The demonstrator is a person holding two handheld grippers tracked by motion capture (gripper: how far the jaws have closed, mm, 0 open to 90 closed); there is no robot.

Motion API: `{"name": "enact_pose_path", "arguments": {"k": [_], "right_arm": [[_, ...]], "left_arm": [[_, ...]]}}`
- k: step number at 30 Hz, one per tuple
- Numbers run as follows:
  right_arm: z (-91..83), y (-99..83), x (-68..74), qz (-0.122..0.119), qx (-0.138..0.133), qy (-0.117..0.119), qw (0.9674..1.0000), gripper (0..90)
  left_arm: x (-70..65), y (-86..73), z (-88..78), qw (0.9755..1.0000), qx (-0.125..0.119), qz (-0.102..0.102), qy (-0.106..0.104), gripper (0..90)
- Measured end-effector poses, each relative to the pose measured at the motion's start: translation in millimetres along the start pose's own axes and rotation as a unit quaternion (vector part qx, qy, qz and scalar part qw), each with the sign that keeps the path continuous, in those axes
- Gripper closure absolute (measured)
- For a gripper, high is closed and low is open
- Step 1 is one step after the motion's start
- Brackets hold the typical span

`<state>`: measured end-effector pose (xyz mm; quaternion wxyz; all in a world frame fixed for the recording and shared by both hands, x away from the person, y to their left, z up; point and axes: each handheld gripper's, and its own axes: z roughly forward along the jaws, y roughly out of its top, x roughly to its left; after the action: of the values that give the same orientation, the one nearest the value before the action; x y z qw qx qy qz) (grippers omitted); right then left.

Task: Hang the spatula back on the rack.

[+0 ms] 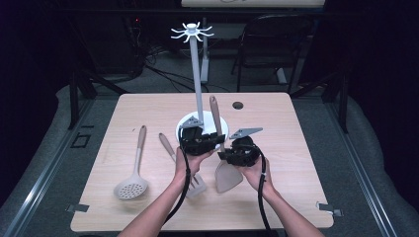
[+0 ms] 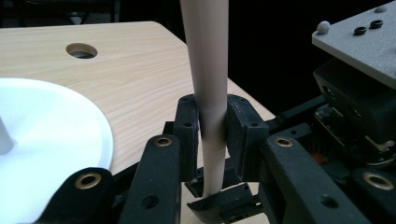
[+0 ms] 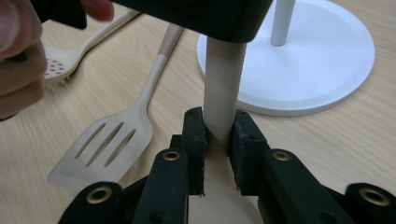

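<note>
High view, slotted turner (image 1: 195, 185) beside held spatula (image 1: 228, 176), rack (image 1: 196, 74) behind

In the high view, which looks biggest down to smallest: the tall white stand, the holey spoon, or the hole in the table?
1. white stand, by far the tallest thing.
2. holey spoon, long handle plus round bowl.
3. hole in the table, a small dark circle.

Premises: recording lab. A lone wooden worktop (image 1: 276, 113) stands among black curtains, with floor cables (image 1: 163, 74) and a folding chair (image 1: 276, 39) behind it.
</note>
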<state>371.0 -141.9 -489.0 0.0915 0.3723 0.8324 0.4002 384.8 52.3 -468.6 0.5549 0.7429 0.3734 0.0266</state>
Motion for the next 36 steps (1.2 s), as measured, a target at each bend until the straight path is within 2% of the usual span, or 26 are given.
{"name": "enact_pose_path", "arguments": {"k": [3, 5, 7, 9, 12, 13, 14, 16, 18, 22, 27, 31, 36], "right_arm": [[0.1, 0.7, 2.0, -0.005, -0.005, -0.001, 1.0, 77.2], [-0.8, 0.5, 2.4, -0.005, -0.009, 0.001, 0.9999, 76.5], [-4.3, -0.9, 1.8, 0.002, -0.015, 0.007, 0.9999, 71.4], [-12.4, -2.8, 1.8, 0.01, -0.023, 0.01, 0.9996, 66.0], [-25.0, -6.3, 0.6, 0.012, -0.028, 0.007, 0.9995, 52.8], [-29.2, -8.6, 0.0, 0.014, -0.03, 0.013, 0.9994, 43.5], [-31.7, -10.1, -0.9, 0.01, -0.032, 0.014, 0.9993, 38.5], [-37.6, -14.3, -0.8, 0.003, -0.023, 0.005, 0.9997, 24.8], [-44.2, -21.5, -2.2, 0.01, -0.016, 0.002, 0.9998, 15.2], [-47.0, -32.9, -6.6, 0.014, 0.004, -0.013, 0.9998, 8.5], [-41.6, -34.9, -13.3, 0.011, 0.029, -0.018, 0.9994, 2.3], [-42.9, -37.2, -18.0, 0.018, 0.03, -0.017, 0.9993, 1.1], [-44.7, -38.9, -24.5, 0.031, 0.035, -0.02, 0.9987, 0.4]], "left_arm": [[-1.0, -0.6, -2.0, 1.0, -0.008, -0.004, -0.002, 76.7], [-1.3, 0.1, -3.0, 0.9999, -0.007, -0.006, -0.011, 77.3], [-1.8, 1.4, -3.7, 0.9998, -0.004, -0.012, -0.015, 77.7], [-2.5, 2.5, -6.1, 0.9999, -0.005, -0.007, -0.013, 77.9], [-3.4, 6.1, -12.2, 0.9999, -0.005, 0.002, -0.009, 77.9], [-3.6, 7.4, -13.8, 0.9999, -0.006, 0.005, -0.008, 78.0], [-4.1, 9.4, -16.3, 0.9999, -0.006, 0.01, -0.006, 78.0], [-5.0, 13.8, -20.9, 0.9998, -0.01, 0.02, -0.003, 78.0], [-4.9, 18.2, -24.9, 0.9996, -0.012, 0.026, 0.0, 78.0], [-1.1, 25.1, -28.7, 0.9992, -0.012, 0.037, 0.006, 78.0], [2.8, 31.7, -26.7, 0.9986, -0.003, 0.05, 0.016, 78.0], [4.7, 40.5, -24.7, 0.9974, 0.002, 0.069, 0.021, 78.0], [7.5, 49.5, -25.6, 0.9976, -0.001, 0.068, 0.014, 78.0]]}}
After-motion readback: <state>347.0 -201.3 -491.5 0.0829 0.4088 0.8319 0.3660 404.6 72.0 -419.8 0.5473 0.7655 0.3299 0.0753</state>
